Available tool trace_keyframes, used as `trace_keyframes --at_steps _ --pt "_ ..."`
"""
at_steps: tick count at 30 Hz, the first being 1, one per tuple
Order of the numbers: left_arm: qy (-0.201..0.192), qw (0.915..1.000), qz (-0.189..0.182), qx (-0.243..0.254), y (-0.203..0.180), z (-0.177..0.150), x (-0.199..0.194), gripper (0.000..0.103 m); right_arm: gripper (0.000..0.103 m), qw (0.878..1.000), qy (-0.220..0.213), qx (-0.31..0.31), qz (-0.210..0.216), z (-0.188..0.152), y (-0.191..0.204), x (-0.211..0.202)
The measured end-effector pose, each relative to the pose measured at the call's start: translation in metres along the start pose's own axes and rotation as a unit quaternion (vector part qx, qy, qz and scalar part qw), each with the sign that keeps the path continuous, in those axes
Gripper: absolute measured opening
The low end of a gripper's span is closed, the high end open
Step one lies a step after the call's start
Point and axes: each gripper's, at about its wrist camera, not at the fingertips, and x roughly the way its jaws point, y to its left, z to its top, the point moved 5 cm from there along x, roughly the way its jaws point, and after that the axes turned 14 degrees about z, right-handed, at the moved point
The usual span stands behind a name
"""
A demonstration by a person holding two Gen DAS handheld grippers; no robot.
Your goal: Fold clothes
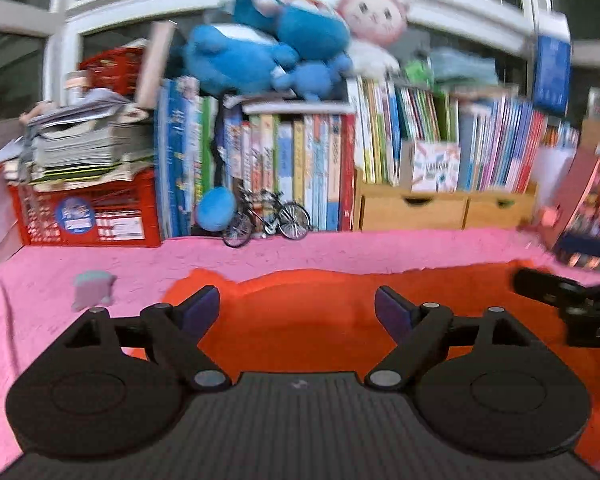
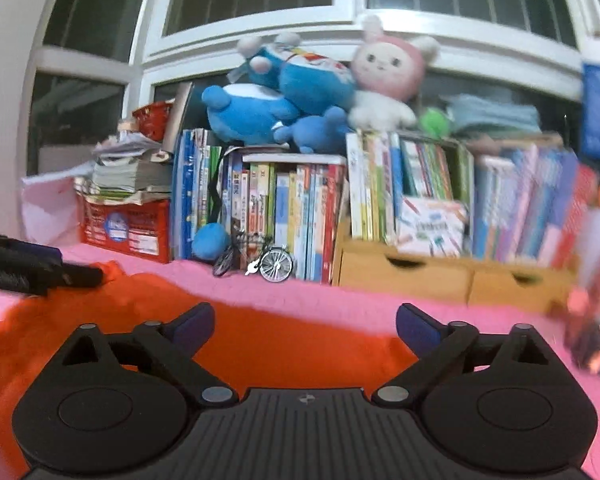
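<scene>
A: Tongs first. Where do they stand?

B: Left tongs (image 1: 296,304) spread wide apart at the lower centre of the left wrist view, gripping nothing, above the orange garment (image 1: 300,332). Right tongs (image 2: 305,322) likewise apart and empty, low in the right wrist view.

A: And the garment?

B: It lies on the pink cover (image 1: 40,320) of the desk, filling the lower centre and right of the left wrist view, and the lower left of the right wrist view.

A: Beyond it?

B: A model bicycle (image 1: 266,218) stands at the cover's far edge, before upright books (image 1: 300,168). A red crate (image 1: 88,216) sits at left; plush toys (image 1: 268,48) lie on top.
</scene>
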Motion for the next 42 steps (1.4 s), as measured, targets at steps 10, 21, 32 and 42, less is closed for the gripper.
trace_keyframes --at_steps 10,21,32,42 --pt "0.067 0.9972 0.024 0.024 -0.019 -0.040 0.068 0.103 0.103 0.993 0.083 0.079 -0.008 -0.044 -0.026 0.074" --pt "0.079 0.9963 0.026 0.021 -0.022 -0.054 0.073 0.103 0.103 0.994 0.099 0.041 -0.034 -0.055 -0.012 0.076" --pt "0.083 0.9961 0.026 0.016 -0.022 -0.058 0.076 0.103 0.103 0.993 0.109 0.039 -0.035 -0.057 -0.012 0.079" --pt "0.087 0.9952 0.038 0.023 -0.023 -0.059 0.079 0.103 0.103 0.990 0.129 0.040 -0.037 -0.059 -0.012 0.083"
